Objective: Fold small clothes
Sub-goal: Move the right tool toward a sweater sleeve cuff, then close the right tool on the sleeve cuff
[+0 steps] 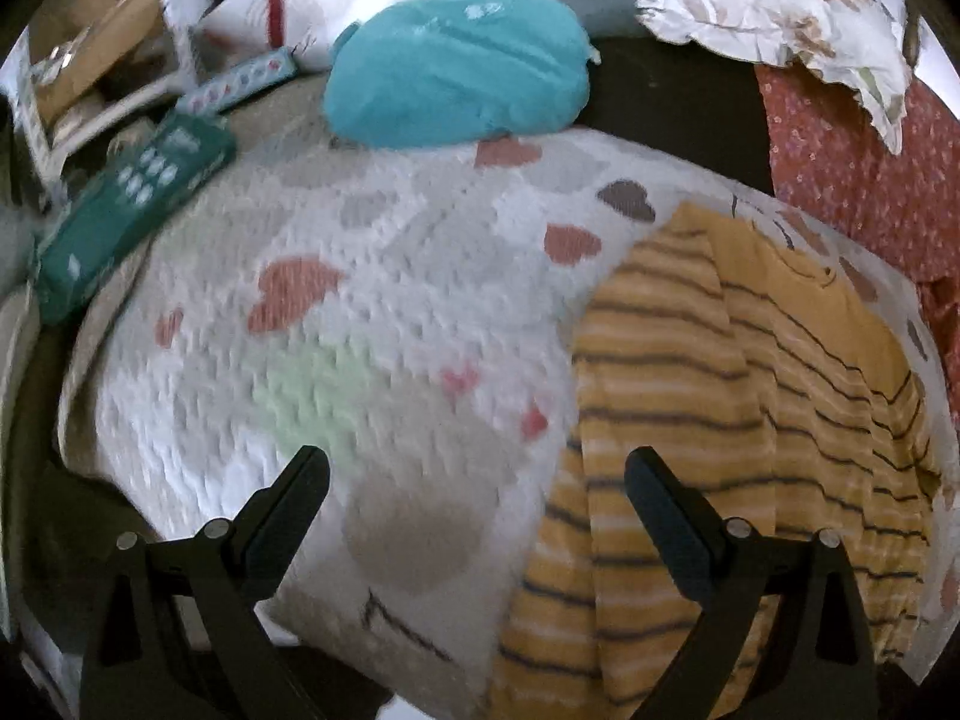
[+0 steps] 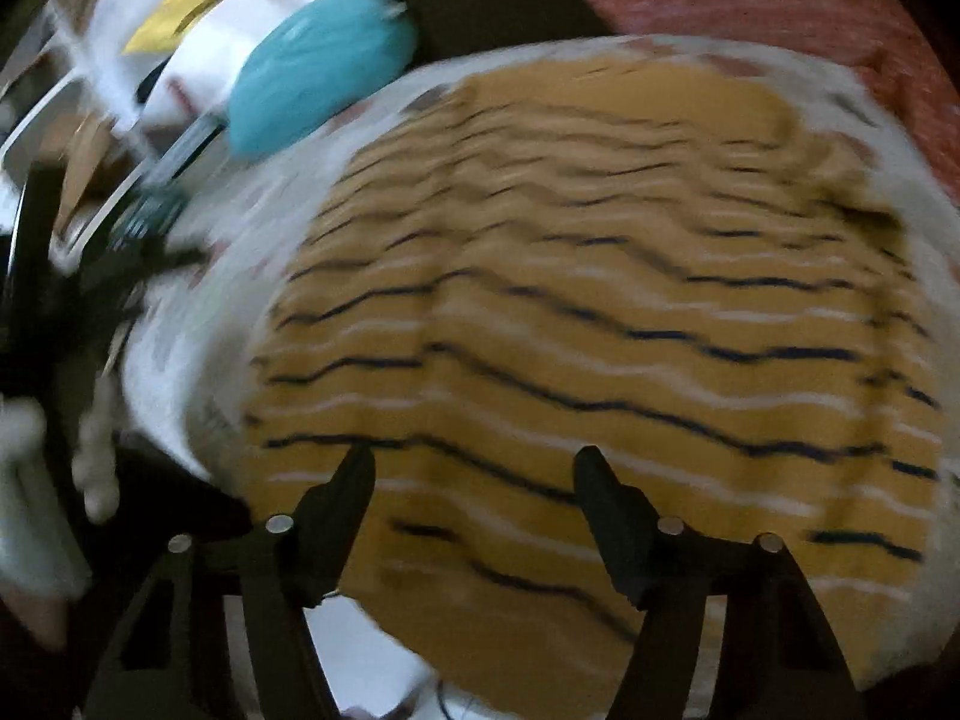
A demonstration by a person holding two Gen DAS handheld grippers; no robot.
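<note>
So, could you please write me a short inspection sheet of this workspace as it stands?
Surface: white quilted blanket with heart prints, spread out.
Job's things: yellow striped garment lying flat on the blanket, partly folded lengthwise.
Clutter: teal pouch at the far edge; green remote on the left; floral cloth and red patterned fabric on the right.
Grippers: left gripper open, empty; right gripper open above the garment, nothing between its fingers.
Cables: nothing seen.
Surroundings: boxes and white items, blurred.
</note>
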